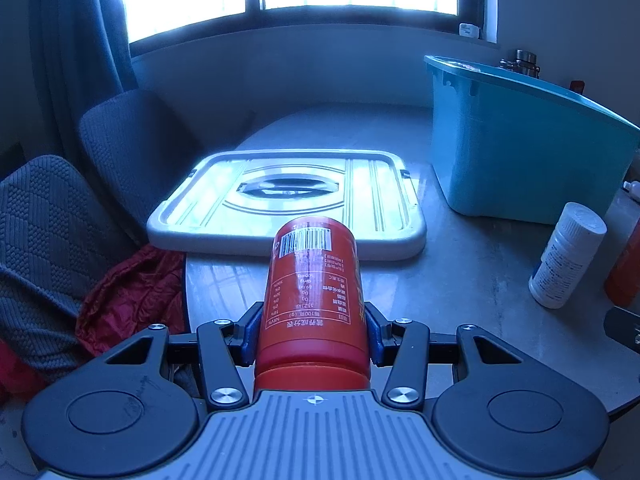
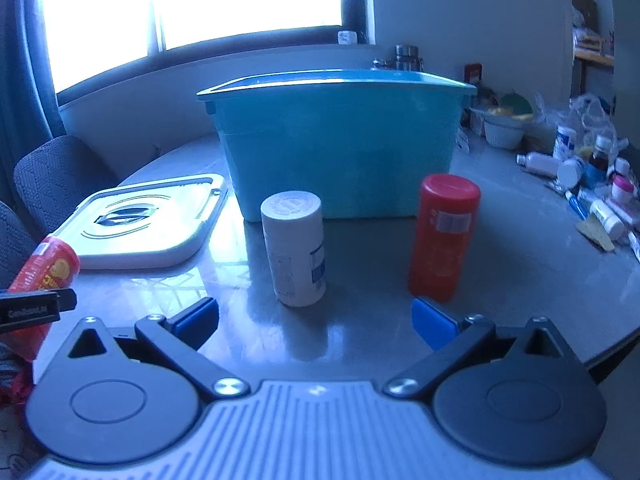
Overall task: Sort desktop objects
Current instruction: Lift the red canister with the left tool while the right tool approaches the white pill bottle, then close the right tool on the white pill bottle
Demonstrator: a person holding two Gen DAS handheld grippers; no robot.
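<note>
My left gripper (image 1: pixel 312 332) is shut on a red bottle (image 1: pixel 314 280), held lengthwise with its barcoded end pointing forward, above the table's near edge. It also shows at the left of the right wrist view (image 2: pixel 44 276). My right gripper (image 2: pixel 316 320) is open and empty, low over the table. Just ahead of it stand a white bottle (image 2: pixel 296 248) and a second red bottle (image 2: pixel 442 236), both upright. Behind them is a teal storage bin (image 2: pixel 340 144), also seen in the left wrist view (image 1: pixel 520 148). The white bottle shows there too (image 1: pixel 568 256).
The bin's white lid (image 1: pixel 288 200) lies flat on the table left of the bin. Grey chairs (image 1: pixel 52 248) and a red cloth (image 1: pixel 132 296) are off the table's left edge. Several small bottles and clutter (image 2: pixel 592 184) cover the far right of the table.
</note>
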